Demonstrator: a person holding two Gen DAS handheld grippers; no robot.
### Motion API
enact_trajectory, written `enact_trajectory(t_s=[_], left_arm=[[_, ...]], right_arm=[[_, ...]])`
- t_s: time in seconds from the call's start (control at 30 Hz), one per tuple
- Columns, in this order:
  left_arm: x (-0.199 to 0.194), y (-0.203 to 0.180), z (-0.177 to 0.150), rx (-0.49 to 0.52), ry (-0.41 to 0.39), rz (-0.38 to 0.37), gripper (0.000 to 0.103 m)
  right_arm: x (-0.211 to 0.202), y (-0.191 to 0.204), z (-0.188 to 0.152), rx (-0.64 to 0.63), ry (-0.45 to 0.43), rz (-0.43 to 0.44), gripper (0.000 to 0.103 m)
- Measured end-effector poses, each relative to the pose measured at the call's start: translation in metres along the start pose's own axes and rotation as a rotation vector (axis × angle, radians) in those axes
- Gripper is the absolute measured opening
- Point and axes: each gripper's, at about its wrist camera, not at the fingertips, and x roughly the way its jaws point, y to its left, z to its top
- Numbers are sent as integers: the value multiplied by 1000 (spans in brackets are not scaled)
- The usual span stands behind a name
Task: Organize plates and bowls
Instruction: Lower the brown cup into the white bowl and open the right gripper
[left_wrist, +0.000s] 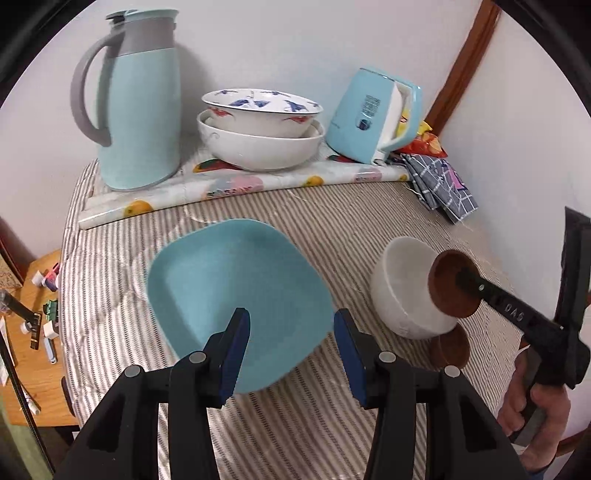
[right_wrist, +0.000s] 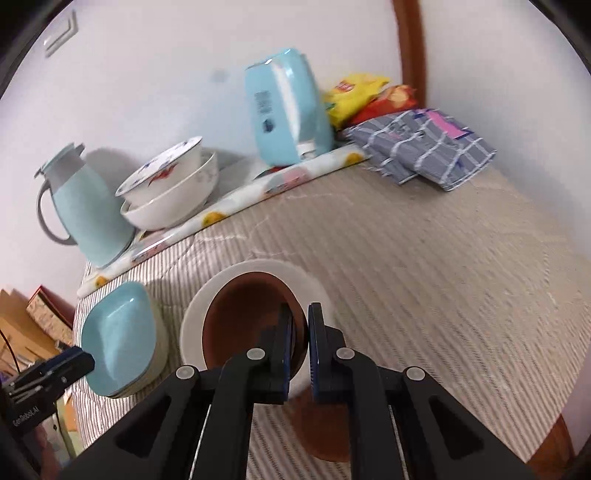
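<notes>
A light blue square plate (left_wrist: 229, 288) lies on the striped tablecloth (left_wrist: 332, 229), stacked on a beige dish (right_wrist: 159, 332). My left gripper (left_wrist: 291, 332) hangs open over the plate's near right corner, one finger above the inside and one just off the edge; no pad presses on it. My right gripper (right_wrist: 301, 332) is shut on the rim of a small brown bowl (right_wrist: 251, 325) that sits inside a tilted white bowl (right_wrist: 266, 269). I cannot tell whether the white rim is pinched too. Another brown dish (left_wrist: 448, 350) lies under them.
At the back, on a fruit-print mat (left_wrist: 236, 192), stand a pale blue jug (left_wrist: 140, 110), two stacked white bowls (left_wrist: 258, 125) and a blue kettle (left_wrist: 373, 118). Checked cloths (left_wrist: 439, 184) and snack packets (right_wrist: 354, 96) fill the far right corner. A wooden side table (left_wrist: 33, 332) sits left.
</notes>
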Motion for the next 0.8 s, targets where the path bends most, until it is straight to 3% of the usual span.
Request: enact_trajectory(t_s=[0.8], left_arm=[[24, 41, 21, -34, 5, 33, 50]], right_arm=[[53, 11, -2, -41, 127, -45, 9]])
